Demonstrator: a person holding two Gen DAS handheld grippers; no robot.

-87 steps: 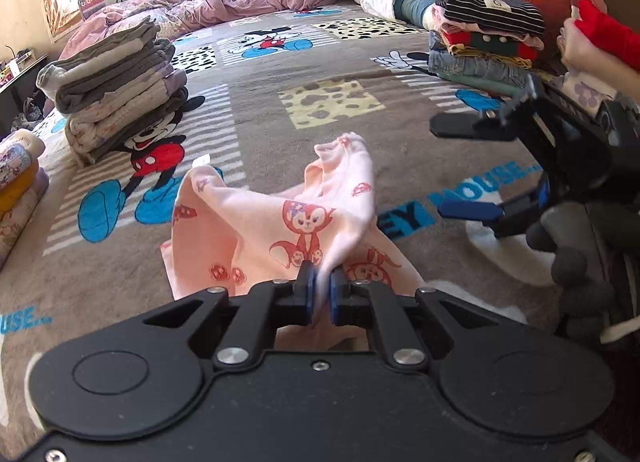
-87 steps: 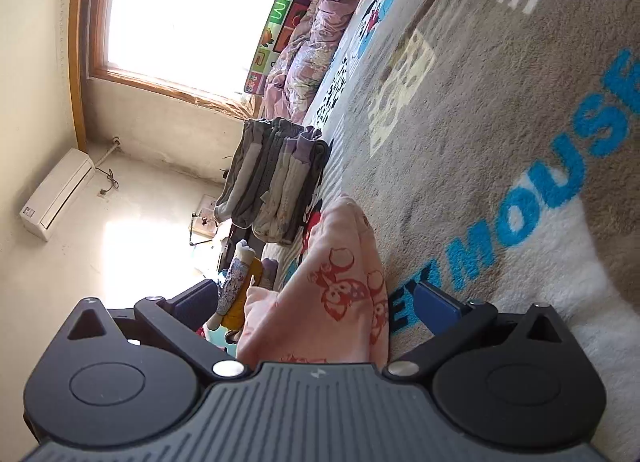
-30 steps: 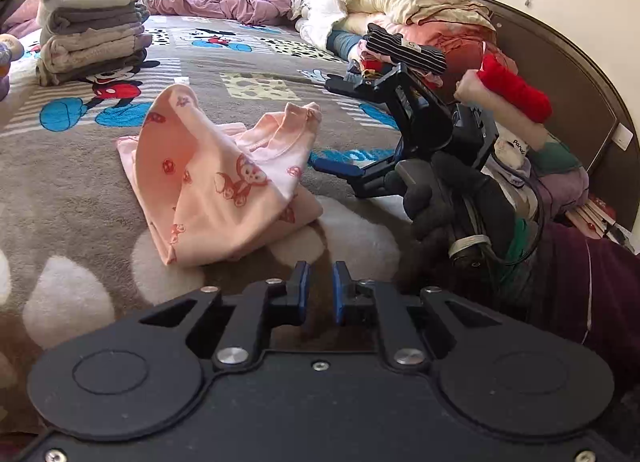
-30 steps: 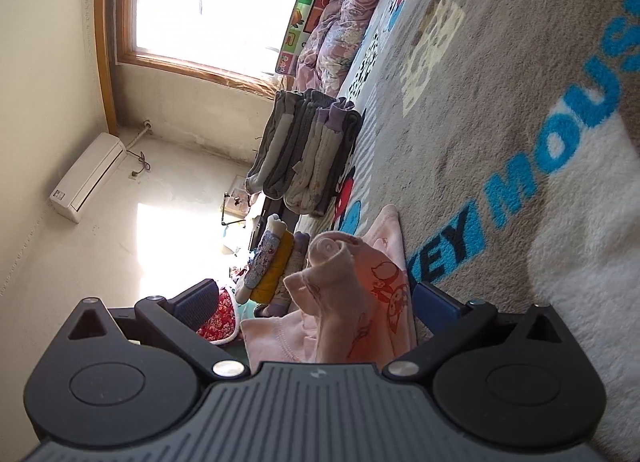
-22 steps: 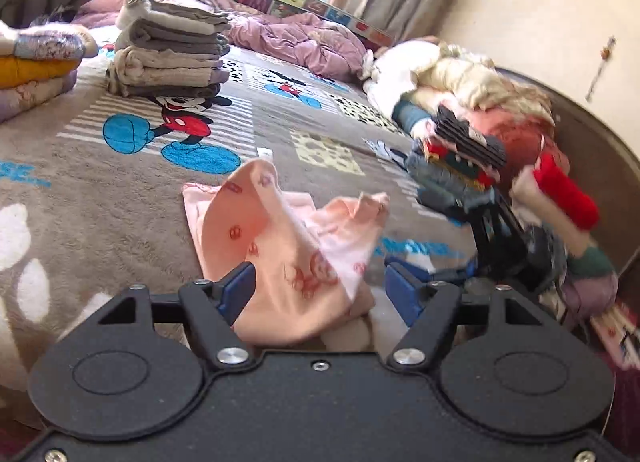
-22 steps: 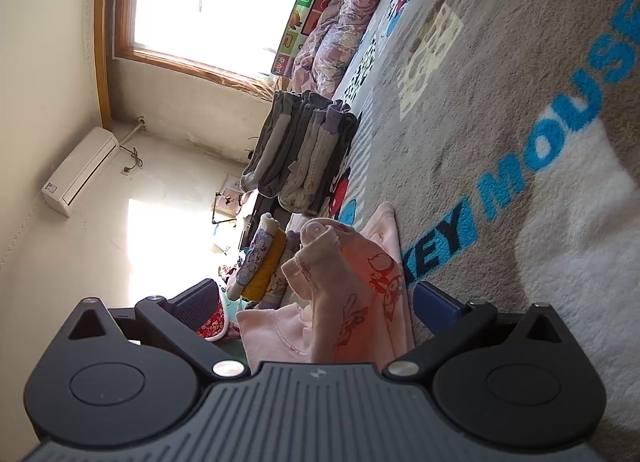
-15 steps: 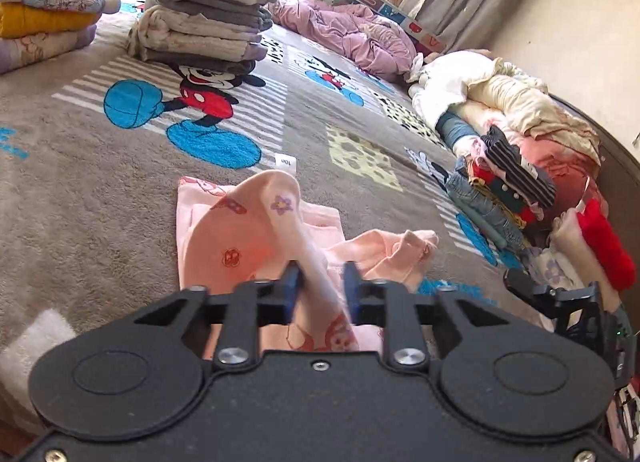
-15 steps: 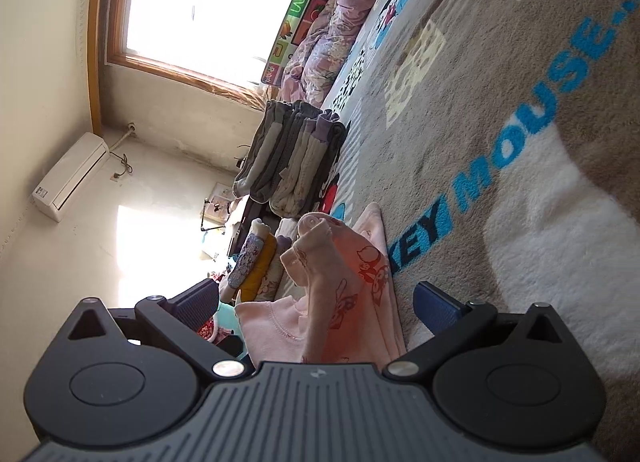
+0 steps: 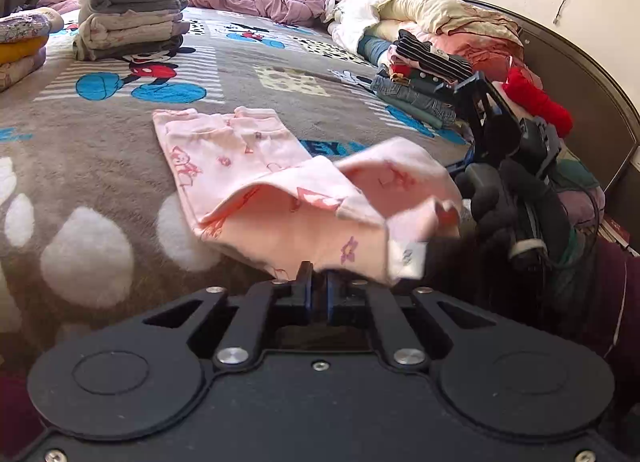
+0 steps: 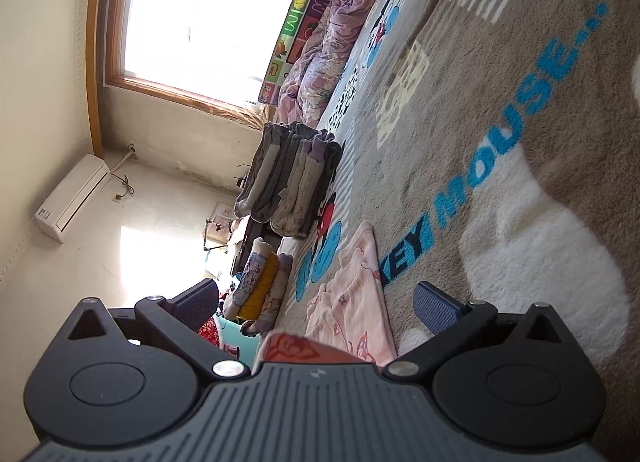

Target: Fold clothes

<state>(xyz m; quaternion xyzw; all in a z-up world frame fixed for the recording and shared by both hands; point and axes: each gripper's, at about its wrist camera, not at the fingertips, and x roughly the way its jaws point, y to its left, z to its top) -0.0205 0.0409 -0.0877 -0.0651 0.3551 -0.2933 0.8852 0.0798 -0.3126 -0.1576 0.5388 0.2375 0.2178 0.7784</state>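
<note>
Pink garment (image 9: 288,197) clamped in left tool (image 9: 317,288), low over blanket (image 9: 100,165); right tool (image 10: 316,302) spread apart, rolled sideways.

Pink garment (image 9: 256,165), frame centre of left wrist view: soft thin cloth, matt, printed. Blanket (image 9: 120,165) beneath: thick fleecy pile, rough, matt. Left gripper (image 9: 317,294), bottom centre: matt black plastic body, shiny metal rivets, blue pads. Right gripper (image 10: 316,304): same black plastic, ribbed grey cover, blue pads (image 10: 436,308) with knurled texture. Folded stack (image 9: 128,17), upper left: plush cloth. Headboard (image 9: 592,77), right edge: dark wood, slight sheen. Window frame (image 10: 96,41), upper left of right wrist view: varnished wood. Wall: matt plaster.
</note>
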